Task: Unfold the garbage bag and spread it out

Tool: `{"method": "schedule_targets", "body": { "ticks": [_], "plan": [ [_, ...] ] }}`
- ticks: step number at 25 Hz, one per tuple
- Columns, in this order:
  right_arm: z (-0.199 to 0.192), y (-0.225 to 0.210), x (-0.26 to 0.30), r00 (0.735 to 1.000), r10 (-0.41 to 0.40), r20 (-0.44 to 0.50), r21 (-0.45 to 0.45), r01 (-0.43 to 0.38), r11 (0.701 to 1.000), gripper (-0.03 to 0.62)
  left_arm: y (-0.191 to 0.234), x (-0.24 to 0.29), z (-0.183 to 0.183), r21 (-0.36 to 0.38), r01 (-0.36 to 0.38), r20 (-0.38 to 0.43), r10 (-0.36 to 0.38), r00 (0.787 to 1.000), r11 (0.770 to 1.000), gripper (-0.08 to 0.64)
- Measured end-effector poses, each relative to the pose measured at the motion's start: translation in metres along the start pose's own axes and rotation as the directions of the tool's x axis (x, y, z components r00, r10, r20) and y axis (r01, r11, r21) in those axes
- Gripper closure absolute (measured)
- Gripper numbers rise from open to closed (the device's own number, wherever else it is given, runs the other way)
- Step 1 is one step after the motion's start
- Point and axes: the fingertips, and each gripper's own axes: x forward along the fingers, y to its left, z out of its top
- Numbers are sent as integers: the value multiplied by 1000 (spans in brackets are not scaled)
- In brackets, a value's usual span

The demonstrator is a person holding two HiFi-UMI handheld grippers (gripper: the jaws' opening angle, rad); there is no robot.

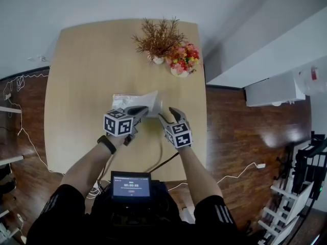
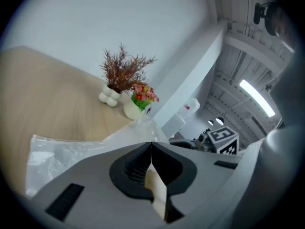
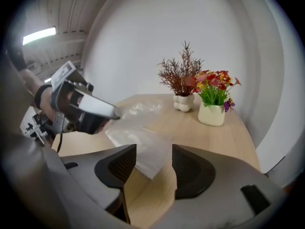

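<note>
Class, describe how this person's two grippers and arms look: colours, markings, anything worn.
Both the left gripper and right gripper have pale grey bodies with dark ribbed jaws, and each carries a white cube printed with black square markers. A black wristband sits on the left wrist; the short sleeves are black with white stripes.

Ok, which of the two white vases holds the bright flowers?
The smooth, round white vase, holding red and yellow blooms; the lumpy white vase beside it holds only dry reddish-brown twigs.

Translucent white garbage bag (image 1: 136, 101), folded flat, crinkled, one edge raised above wooden table (image 1: 76, 86)
</note>
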Motion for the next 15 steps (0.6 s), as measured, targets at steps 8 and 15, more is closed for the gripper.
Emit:
{"method": "schedule_targets", "body": {
  "ticks": [8, 15],
  "plan": [
    [-24, -1, 41, 983, -37, -181, -128, 14, 992, 353, 8, -46, 32, -63, -3, 140, 12, 990, 998, 559],
    [-50, 0, 56, 961, -73, -265, -236, 8, 972, 339, 31, -100, 57, -49, -62, 226, 72, 971, 997, 558]
  ]
}}
